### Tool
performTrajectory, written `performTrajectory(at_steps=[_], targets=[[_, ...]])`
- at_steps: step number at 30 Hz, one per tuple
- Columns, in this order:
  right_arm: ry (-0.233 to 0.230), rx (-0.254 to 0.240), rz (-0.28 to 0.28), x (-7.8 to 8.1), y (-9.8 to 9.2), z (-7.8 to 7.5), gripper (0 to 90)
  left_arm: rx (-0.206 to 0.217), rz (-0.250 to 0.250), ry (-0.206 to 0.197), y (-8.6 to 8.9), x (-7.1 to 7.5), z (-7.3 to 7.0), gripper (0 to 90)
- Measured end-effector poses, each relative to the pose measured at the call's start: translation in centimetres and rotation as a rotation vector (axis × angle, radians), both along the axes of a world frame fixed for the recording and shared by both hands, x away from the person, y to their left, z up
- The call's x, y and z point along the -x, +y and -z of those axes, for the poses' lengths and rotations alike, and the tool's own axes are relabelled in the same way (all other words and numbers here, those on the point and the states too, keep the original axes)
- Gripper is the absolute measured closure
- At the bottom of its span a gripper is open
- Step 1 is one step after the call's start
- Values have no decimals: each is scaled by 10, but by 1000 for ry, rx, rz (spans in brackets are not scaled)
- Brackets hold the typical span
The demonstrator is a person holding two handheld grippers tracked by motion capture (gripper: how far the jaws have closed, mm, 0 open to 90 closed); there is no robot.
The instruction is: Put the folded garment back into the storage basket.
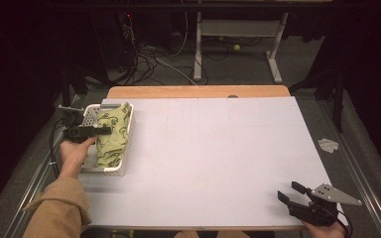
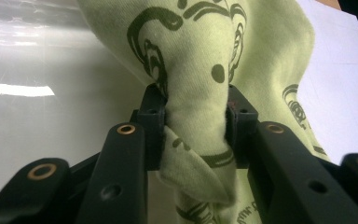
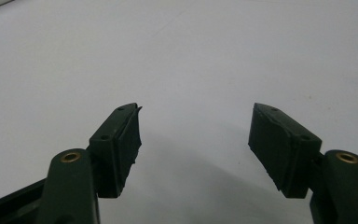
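Pinching a bunched fold of the green printed cloth (image 2: 200, 70), the left gripper (image 1: 93, 131) is clamped on fabric lying in the white basket (image 1: 124, 163) at the table's left edge. Lifting could drag the light basket along or let the fold slip. The right gripper (image 1: 293, 192) rests with its 2 jaws apart and nothing between them, too far off to steady anything.

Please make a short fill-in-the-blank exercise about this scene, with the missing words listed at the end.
1. The left tool is shut on a green ____.
2. That cloth lies partly in a white ____.
3. The right tool has its jaws ____, with nothing between them.
4. The basket stands near the table's ____ edge in the high view.

Missing words: cloth; basket; open; left
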State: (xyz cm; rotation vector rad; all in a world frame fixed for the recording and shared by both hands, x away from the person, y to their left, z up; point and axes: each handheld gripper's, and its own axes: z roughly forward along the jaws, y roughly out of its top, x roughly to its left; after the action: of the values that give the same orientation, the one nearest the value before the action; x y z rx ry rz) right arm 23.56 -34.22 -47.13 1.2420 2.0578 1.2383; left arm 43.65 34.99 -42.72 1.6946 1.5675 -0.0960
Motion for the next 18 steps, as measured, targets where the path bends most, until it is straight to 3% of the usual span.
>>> performTrajectory(at_steps=[18], targets=[[2, 4, -4, 0, 1, 0, 346, -23, -7, 15, -2, -1, 5, 636]])
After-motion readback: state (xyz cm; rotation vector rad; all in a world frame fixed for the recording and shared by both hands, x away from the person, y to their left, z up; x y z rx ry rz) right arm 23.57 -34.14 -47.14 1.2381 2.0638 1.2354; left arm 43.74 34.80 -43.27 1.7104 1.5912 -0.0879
